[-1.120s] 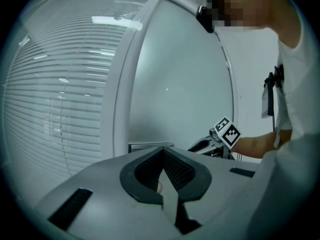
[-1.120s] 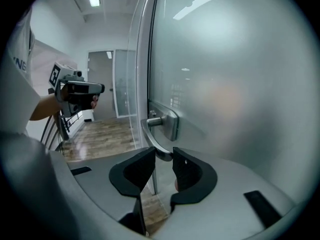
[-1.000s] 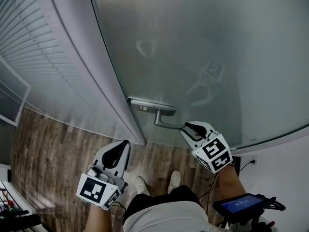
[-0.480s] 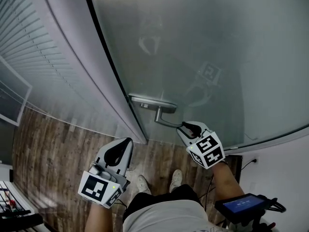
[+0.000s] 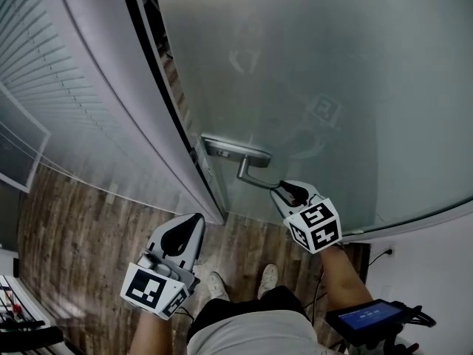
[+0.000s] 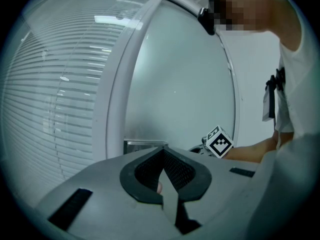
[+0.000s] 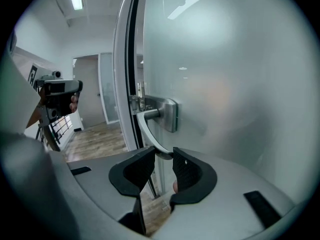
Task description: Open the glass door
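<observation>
Glass, frosted and pale grey-green, fills most of the head view: the frosted glass door (image 5: 318,65) stands ajar. A dark gap (image 5: 164,58) runs between its left edge and the white door frame (image 5: 137,106). Through that gap the right gripper view shows a further room with a wood floor.

The brushed-metal lever handle (image 5: 251,174) is mounted on a rectangular metal plate (image 5: 235,149) near the door's left edge, and it slopes down toward the person. The right gripper (image 5: 281,189) has hold of the lever's free end. In its own view the jaws stand only as far apart as that end is thick, and the curved tip of the lever handle (image 7: 145,124) lies pinched between the two black pads of the right gripper (image 7: 164,159). The plate (image 7: 171,115) sits just above.

The left gripper (image 5: 191,224) hangs lower and to the left, well apart from the handle, over the wood-plank floor (image 5: 74,228). Its jaws are pressed together with nothing between them, as its own view shows (image 6: 163,156).

Slatted blinds (image 5: 44,72) show behind the glazed panel left of the frame.
</observation>
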`<action>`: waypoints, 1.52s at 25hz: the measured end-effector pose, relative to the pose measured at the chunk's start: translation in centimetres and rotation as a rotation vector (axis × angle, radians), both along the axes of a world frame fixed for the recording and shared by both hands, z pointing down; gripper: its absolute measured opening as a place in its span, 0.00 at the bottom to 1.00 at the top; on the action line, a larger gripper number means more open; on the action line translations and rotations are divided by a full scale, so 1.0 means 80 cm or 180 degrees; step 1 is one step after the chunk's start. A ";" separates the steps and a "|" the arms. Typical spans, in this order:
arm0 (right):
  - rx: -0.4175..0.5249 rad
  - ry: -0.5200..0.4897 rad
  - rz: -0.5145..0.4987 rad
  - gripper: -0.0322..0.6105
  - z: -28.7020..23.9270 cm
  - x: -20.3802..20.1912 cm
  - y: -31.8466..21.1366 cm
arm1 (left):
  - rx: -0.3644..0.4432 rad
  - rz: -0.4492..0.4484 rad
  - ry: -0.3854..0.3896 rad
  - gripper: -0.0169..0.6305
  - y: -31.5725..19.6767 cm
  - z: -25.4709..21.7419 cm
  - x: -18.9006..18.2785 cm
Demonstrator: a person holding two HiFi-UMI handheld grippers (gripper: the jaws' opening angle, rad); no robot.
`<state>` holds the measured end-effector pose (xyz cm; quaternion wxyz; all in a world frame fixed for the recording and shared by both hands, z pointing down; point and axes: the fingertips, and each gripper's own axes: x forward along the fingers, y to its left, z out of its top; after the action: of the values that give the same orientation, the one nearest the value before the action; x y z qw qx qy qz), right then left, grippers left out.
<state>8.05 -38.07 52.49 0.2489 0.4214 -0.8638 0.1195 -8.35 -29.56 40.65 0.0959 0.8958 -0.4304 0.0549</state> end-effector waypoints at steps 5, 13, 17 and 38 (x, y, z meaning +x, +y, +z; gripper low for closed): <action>0.0184 0.0054 0.0051 0.22 -0.029 0.007 -0.024 | 0.0015 0.0001 0.0028 0.02 -0.005 -0.001 0.000; 0.0181 0.0080 0.0162 0.22 -0.036 0.022 -0.063 | 0.0060 -0.0066 0.0080 0.02 -0.005 -0.011 0.000; 0.0184 0.0076 0.0218 0.22 -0.039 0.033 -0.081 | 0.0053 -0.0088 0.0101 0.02 -0.003 -0.013 -0.001; 0.0222 0.0123 0.0607 0.22 -0.057 0.086 -0.188 | 0.0037 -0.0162 0.0102 0.02 -0.010 -0.024 0.004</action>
<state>14.93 -53.10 47.90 0.2381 0.5123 -0.8185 0.1043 -8.01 -30.37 38.73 0.0989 0.8859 -0.4518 0.0356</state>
